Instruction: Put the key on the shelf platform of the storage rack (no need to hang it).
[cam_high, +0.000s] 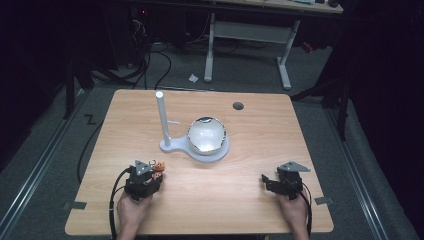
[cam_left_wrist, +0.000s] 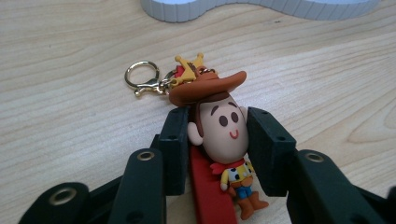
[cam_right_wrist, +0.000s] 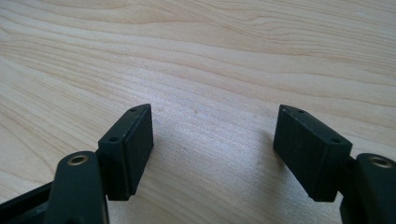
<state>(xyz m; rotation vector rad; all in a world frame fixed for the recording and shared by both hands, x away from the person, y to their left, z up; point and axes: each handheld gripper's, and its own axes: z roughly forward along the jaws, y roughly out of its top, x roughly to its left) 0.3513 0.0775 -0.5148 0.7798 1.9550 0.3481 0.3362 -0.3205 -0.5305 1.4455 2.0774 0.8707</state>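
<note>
In the high view the left tool (cam_high: 151, 175) sits at the lower left of the frame over a small cowboy keychain (cam_high: 158, 167) on the bench (cam_high: 250, 165), with the white post stand (cam_high: 167, 142) and its bowl (cam_high: 206, 134) at the centre, likely where the ring is meant to hang. In the left gripper view the left tool is clenched on the figure's head, leaving the gold ring (cam_left_wrist: 140, 77) free ahead. In the right gripper view the right tool (cam_right_wrist: 215, 140) stands released over bare wood, probably kept ready.
</note>
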